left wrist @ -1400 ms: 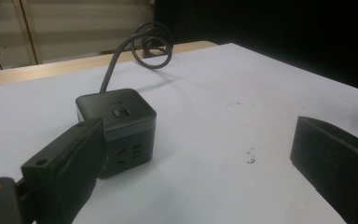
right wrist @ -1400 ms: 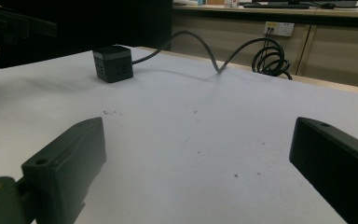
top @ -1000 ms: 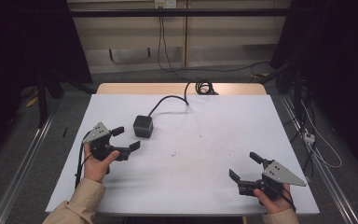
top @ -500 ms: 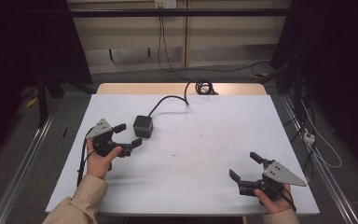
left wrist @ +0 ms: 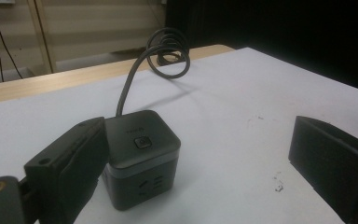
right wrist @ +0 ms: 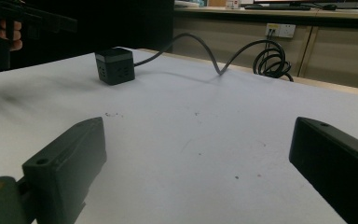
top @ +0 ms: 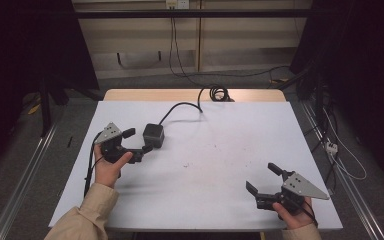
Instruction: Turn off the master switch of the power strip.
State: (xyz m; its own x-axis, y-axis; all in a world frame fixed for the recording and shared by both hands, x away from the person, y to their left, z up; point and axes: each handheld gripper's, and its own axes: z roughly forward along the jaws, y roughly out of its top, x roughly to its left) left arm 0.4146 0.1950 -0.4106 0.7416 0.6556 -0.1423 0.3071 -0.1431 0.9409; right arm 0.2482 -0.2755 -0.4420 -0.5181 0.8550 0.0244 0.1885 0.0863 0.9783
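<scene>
1 jaw beside cube [left wrist: 142, 156], gaping.

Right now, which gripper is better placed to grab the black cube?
Left. The left gripper is open right beside the cube, one side already near it; the right gripper sits far across the table.

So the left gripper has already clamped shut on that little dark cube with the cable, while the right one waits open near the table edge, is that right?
Not quite. In the left gripper view the left gripper is open: one jaw is beside the cube, the other stands well clear. The right gripper does wait open near the table edge.
</scene>
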